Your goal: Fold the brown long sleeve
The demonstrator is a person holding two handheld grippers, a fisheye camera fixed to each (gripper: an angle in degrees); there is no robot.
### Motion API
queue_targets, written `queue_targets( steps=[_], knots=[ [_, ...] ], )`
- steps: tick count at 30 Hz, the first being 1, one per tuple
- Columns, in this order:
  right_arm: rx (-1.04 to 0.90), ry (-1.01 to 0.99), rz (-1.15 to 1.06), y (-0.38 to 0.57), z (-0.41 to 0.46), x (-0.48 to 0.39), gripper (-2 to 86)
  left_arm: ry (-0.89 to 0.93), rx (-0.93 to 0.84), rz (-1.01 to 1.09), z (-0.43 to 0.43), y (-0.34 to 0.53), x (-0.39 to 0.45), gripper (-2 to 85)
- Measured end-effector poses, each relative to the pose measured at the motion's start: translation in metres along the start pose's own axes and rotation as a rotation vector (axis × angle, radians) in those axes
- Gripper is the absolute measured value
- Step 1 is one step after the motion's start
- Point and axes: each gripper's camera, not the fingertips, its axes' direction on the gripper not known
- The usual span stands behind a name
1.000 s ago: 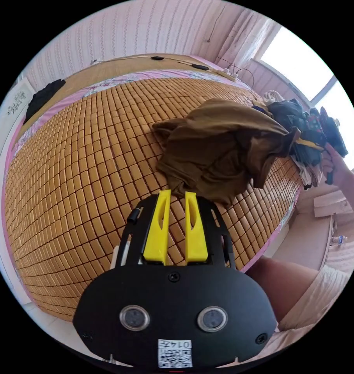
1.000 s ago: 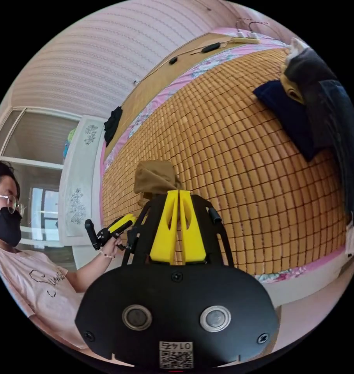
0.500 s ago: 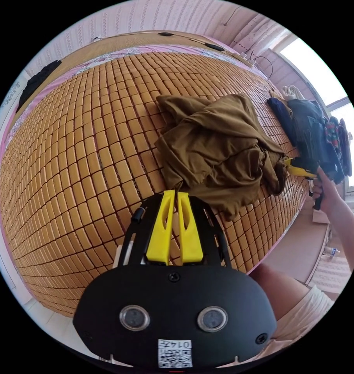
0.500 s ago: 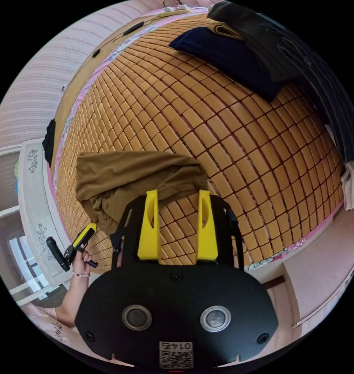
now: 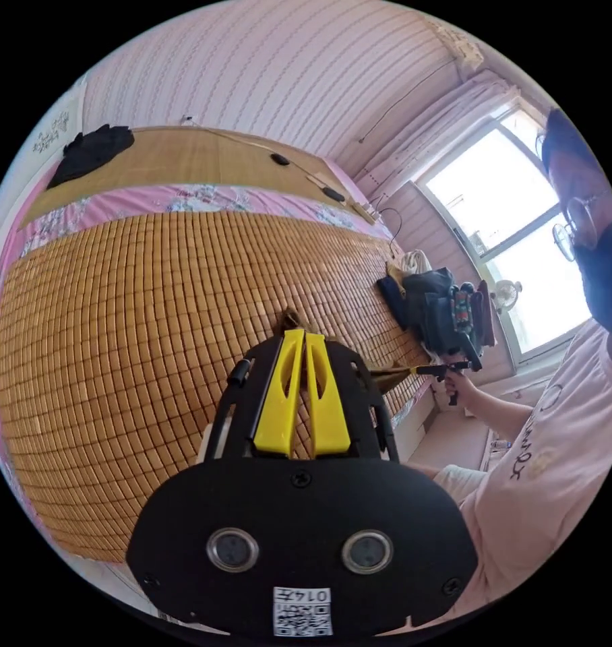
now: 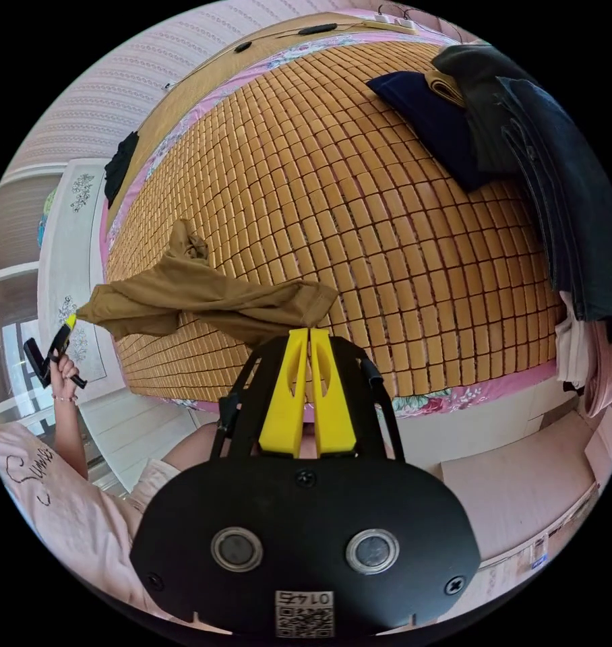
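Both tools pinch the brown long sleeve [image 6: 205, 303]: right tool [image 6: 309, 333] closed on one end, left tool [image 6: 69, 323] on the other, stretching it above the bamboo mat [image 6: 360, 222] of the bed. Soft and light, it sags between grips; shoulders or hem likely suit best. Piled dark clothes [image 6: 522, 155] crowd the mat's far side.

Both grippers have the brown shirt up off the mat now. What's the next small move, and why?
Probably lower it flat. The brown long sleeve hangs bunched between the left gripper and the right gripper, both shut on its edges. Drawing the hands apart while lowering onto the bamboo mat should spread it for folding.
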Motion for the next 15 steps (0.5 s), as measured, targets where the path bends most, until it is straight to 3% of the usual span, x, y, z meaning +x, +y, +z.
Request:
queue_targets(
  steps=[3, 5, 8, 10, 12, 15],
  knots=[
    [0.028, 0.006, -0.01, 0.009, -0.003, -0.015, -0.2, 0.049, 0.131, 0.158, 0.004, -0.087, 0.003, -0.6],
    [0.02, 0.003, 0.029, 0.017, 0.002, -0.015, -0.1, -0.036, 0.19, 0.28, 0.035, -0.159, 0.018, 0.4],
    [0.011, -0.012, 0.13, 0.034, 0.01, -0.007, 0.0, -0.028, 0.196, 0.169, 0.06, -0.195, 0.008, 5.0],
    [0.004, -0.018, 0.163, 0.043, 0.015, -0.004, 0.2, -0.014, 0.222, 0.172, 0.06, -0.176, 0.008, 5.3],
    [-0.033, -0.012, 0.167, 0.05, 0.024, -0.002, 0.6, -0.109, 0.175, 0.186, 0.068, -0.14, 0.009, 5.1],
    [-0.017, 0.059, 0.165, 0.054, 0.026, -0.005, 1.8, -0.183, -0.058, 0.136, 0.107, -0.062, -0.003, 5.2]
  ],
)
